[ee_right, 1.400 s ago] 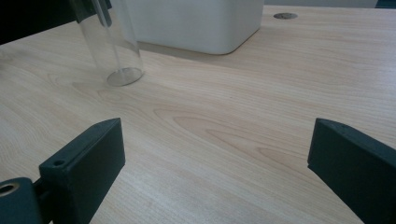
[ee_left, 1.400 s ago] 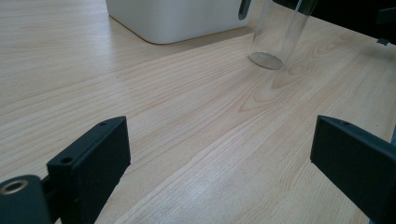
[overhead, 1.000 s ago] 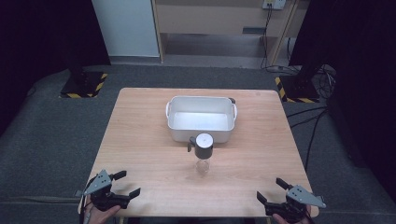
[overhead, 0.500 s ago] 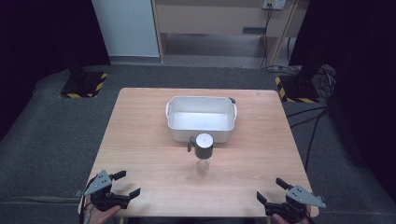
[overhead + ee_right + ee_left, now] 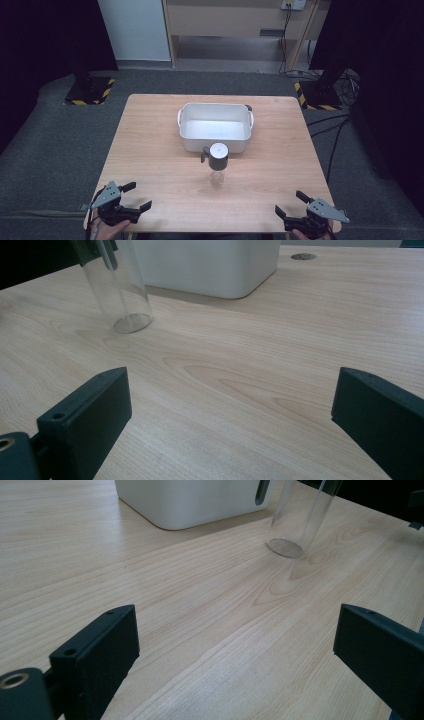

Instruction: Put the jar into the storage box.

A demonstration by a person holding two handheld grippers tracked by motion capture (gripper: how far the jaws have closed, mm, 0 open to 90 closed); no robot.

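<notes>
Two hand-held grippers, left [image 5: 131, 196] and right [image 5: 291, 204], rest wide open at the table's [image 5: 150, 150] near edge, ready to approach the bottle [image 5: 218, 165] standing centrally, just before the tub [image 5: 215, 125].

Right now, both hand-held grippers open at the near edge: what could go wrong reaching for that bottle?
1. The bottle is clear, tall and narrow with a dark cap on top; a sideways nudge from a jaw could likely tip it.
2. It stands close in front of the tub; a push forward may knock it against the wall.
3. The left hand-held gripper and right hand-held gripper both face it; converging together, they might collide.
</notes>
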